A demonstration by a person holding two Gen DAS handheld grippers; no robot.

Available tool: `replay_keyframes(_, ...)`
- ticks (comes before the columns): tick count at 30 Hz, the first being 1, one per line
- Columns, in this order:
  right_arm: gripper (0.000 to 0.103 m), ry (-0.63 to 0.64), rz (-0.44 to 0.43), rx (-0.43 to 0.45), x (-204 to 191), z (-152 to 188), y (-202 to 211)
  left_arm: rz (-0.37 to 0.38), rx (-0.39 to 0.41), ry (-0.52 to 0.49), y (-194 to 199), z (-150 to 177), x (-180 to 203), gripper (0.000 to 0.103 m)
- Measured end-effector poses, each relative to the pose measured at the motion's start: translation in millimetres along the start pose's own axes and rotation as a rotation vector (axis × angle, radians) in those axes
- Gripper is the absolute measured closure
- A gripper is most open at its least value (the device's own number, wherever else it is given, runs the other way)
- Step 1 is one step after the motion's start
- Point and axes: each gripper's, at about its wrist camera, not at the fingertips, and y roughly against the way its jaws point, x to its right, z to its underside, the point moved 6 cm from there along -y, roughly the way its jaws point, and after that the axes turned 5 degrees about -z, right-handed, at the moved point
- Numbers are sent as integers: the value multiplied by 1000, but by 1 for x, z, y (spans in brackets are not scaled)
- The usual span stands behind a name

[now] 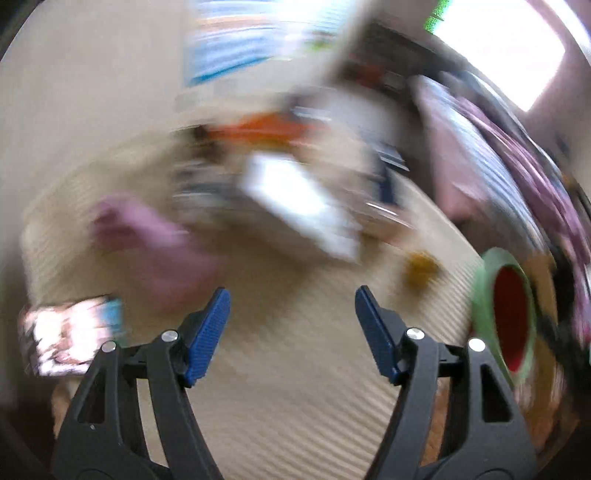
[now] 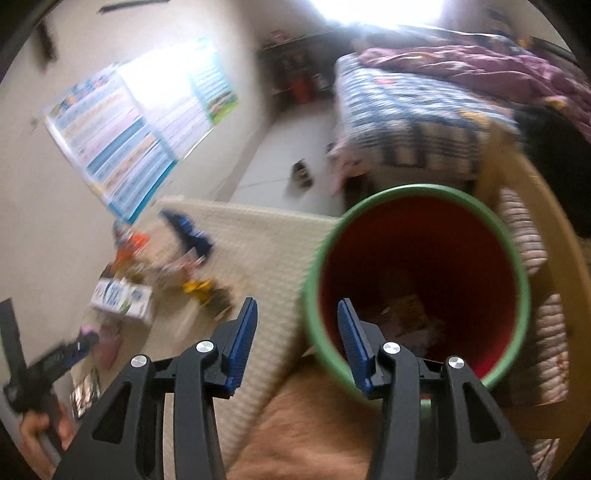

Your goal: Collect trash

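A plain cream wall [image 2: 48,206] carries a large blue-and-white poster [image 2: 125,125], washed out in its middle by glare, and pale floor tiles [image 2: 280,147] run back to a dark shelf unit [image 2: 295,70] at the far end. Strong daylight pours in from a window [image 2: 376,9] above a bed [image 2: 406,107] covered with a blue-and-white patterned sheet and a crumpled purple quilt [image 2: 480,66]. A ribbed cream mat [image 2: 258,243] lies on the floor in front, and a pair of dark sandals [image 2: 302,172] sits on the tiles just beside the bed.
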Motion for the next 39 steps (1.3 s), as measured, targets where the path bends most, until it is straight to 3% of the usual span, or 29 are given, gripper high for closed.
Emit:
replay_keyframes(3, 58, 53, -17, -33, -23, 9, -10, -80, -34, 196, -19, -15, -65, 36)
replay_keyframes(6, 58, 79, -26, -58, -36, 14, -16, -85, -64, 273, -35, -25, -93, 36)
replay_keyframes(9, 58, 95, -26, -70, -42, 17, -18, -106, -66, 273, -45, -35, -102, 36)
replay_keyframes(14, 58, 112, -27, -90, -48, 20, -23, -85, -134, 266, -70, -36, -99, 37)
replay_keyframes(17, 58, 122, -31, -99, -52, 21, -26, -55, -148, 255, -76, -35, -93, 60)
replay_keyframes(21, 58, 129, -37, -108, -54, 23, -28, -36, -132, 211, -66, -28, -86, 74)
replay_keyframes(30, 58, 166, -51, -160, -62, 31, -51, 12, -72, -4, -6, 10, -54, 76)
replay_keyframes(35, 58, 231, -68, -170, -80, 15, -74, 136, -137, -120, 4, 53, -14, 76)
replay_keyframes(39, 58, 326, -107, -233, -112, -2, -101, 168, -207, -169, -5, 82, 7, 76)
